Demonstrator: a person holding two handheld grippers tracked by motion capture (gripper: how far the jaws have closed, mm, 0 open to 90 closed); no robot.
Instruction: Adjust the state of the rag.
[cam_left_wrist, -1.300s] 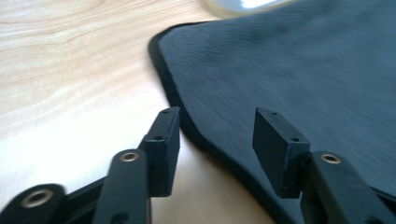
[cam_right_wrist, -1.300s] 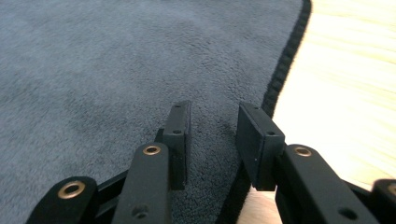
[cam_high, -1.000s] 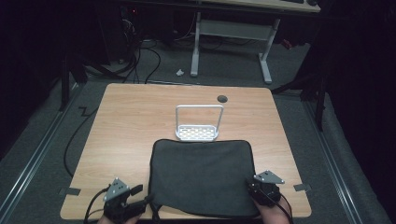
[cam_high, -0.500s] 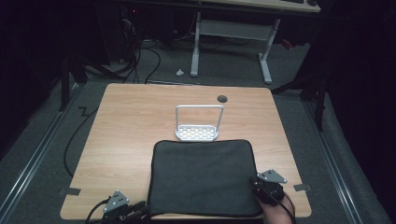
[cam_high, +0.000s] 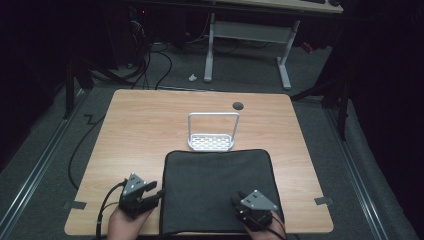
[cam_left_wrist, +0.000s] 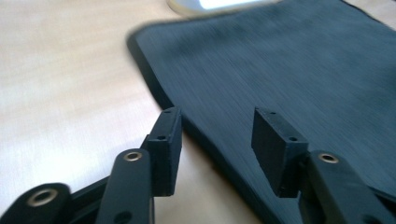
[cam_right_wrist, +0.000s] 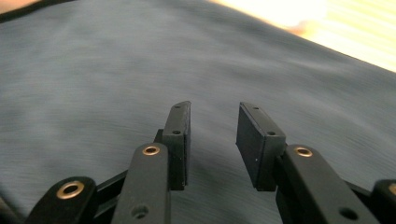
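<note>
A flat dark grey fabric pad (cam_high: 217, 185) lies on the wooden table (cam_high: 145, 130), toward its near edge. My left gripper (cam_high: 156, 194) sits at the pad's left edge, open, its jaws straddling the pad's border (cam_left_wrist: 201, 135) low over the wood. My right gripper (cam_high: 239, 206) hovers over the pad's near right part (cam_right_wrist: 140, 70), open, with nothing between its jaws. A small white metal rack (cam_high: 213, 133) with a hoop handle stands just beyond the pad's far edge.
A round cable hole (cam_high: 238, 105) is in the table near its far edge. Bare wood lies left of the pad and beyond the rack. Another desk's legs (cam_high: 245, 45) and cables stand on the dark floor behind.
The left gripper has come forward and right to the pad's left edge. The right gripper has moved left onto the pad's near right part. The pad looks a little flatter.
</note>
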